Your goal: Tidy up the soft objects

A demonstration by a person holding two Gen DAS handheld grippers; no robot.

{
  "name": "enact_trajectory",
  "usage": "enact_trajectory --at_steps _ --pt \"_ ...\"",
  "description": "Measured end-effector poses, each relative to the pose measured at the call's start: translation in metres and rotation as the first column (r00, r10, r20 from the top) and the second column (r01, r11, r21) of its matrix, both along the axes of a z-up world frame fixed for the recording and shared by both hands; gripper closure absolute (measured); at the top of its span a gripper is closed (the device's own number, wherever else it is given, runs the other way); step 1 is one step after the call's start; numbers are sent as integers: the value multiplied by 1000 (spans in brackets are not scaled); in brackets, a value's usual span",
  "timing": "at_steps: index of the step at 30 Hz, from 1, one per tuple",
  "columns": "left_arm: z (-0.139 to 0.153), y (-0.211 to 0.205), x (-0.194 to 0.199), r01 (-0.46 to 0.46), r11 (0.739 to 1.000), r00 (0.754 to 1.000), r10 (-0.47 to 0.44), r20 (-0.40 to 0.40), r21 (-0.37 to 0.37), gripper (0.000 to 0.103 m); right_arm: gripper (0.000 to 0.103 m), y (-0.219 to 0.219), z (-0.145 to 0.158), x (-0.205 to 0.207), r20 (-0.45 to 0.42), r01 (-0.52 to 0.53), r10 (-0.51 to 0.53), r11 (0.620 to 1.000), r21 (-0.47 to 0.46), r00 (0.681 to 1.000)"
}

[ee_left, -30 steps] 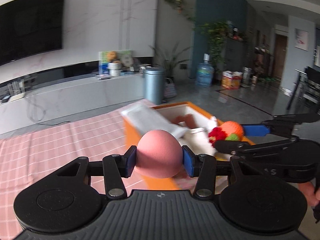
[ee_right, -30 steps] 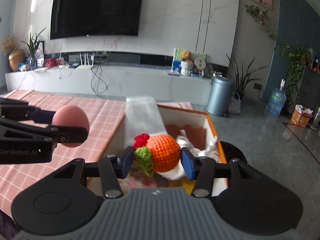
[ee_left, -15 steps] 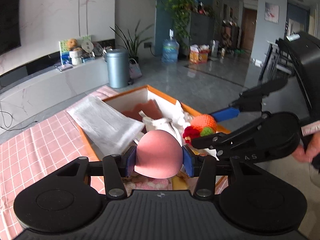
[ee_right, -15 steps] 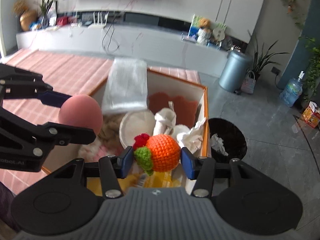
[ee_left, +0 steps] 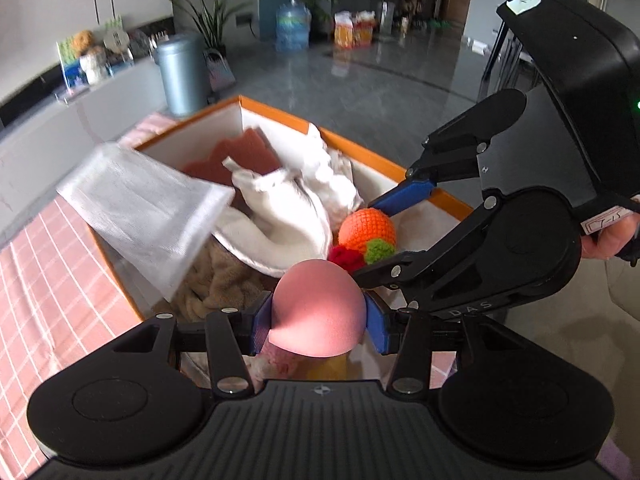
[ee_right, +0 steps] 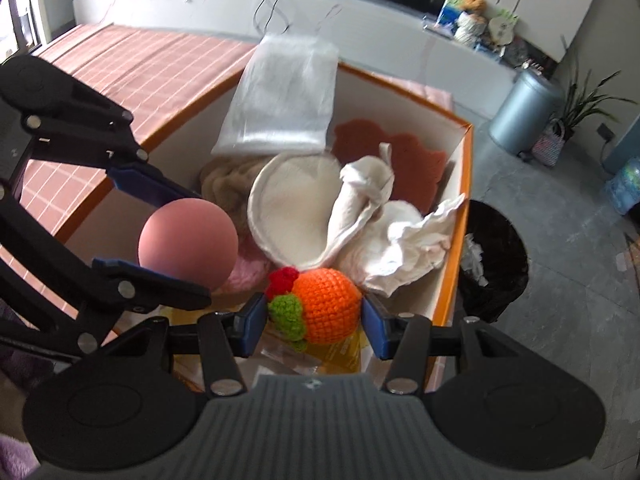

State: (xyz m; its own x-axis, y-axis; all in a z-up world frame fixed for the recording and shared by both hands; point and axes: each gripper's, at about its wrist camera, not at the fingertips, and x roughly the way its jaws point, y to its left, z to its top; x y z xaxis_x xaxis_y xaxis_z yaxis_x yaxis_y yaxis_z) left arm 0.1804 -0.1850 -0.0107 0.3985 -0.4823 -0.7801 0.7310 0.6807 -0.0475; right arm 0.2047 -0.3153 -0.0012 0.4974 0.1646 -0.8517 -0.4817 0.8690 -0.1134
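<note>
My left gripper (ee_left: 319, 322) is shut on a pink foam ball (ee_left: 318, 308), held above the near end of an orange-rimmed white box (ee_left: 276, 114). My right gripper (ee_right: 314, 318) is shut on an orange crocheted ball (ee_right: 326, 306) with green and red tufts, also over the box (ee_right: 466, 184). From the right wrist view the left gripper (ee_right: 160, 232) and its pink ball (ee_right: 188, 242) hang to the left; from the left wrist view the right gripper (ee_left: 384, 232) and orange ball (ee_left: 366, 230) sit just beyond. Both point steeply down into the box.
The box holds white cloths (ee_right: 384, 220), a round cream pad (ee_right: 292, 208), a rust-red sponge (ee_right: 400, 152), tan fabric (ee_left: 224, 276) and a clear plastic bag (ee_right: 284, 96) draped over its far-left rim. It stands on a pink checked tablecloth (ee_right: 140, 68). A black bin (ee_right: 496, 256) stands right of it.
Both grippers tilted downward and moved forward over the box, each still gripping its ball. The view swung from the room wall to the box's inside.
</note>
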Motion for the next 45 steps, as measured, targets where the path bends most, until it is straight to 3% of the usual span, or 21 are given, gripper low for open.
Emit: enact_trajectory --at_steps 7,10,14,21,29,34,37,41,45 --pt "-5 3 10 -38 999 992 37 -118 -8 45 50 -4 -2 9 -80 5 -3 1000 14 997" --pt "-4 3 10 -51 999 991 49 -127 -7 44 44 -6 0 9 -84 16 -14 1000 22 996" --pt "-3 8 12 -73 996 986 65 -156 -41 31 41 -7 5 7 -73 23 -22 999 22 997" --pt "11 18 3 -91 993 988 81 -135 -70 29 34 -12 20 -1 -25 55 -55 998 22 998" --pt "33 35 -14 -121 985 992 116 -52 -119 29 29 -6 40 -18 67 82 -83 996 19 994" --pt "51 48 -29 -156 974 980 173 95 -167 29 27 -2 62 -32 186 138 -146 989 56 972" --pt "61 57 -40 -174 963 960 212 183 -203 29 19 1 76 -44 261 178 -202 978 111 944" --pt "72 68 -53 -194 944 927 266 265 -267 23 18 9 87 -64 340 221 -276 956 193 899" --pt "72 82 -63 -249 914 892 345 291 -320 16 12 21 90 -88 425 258 -346 933 251 836"
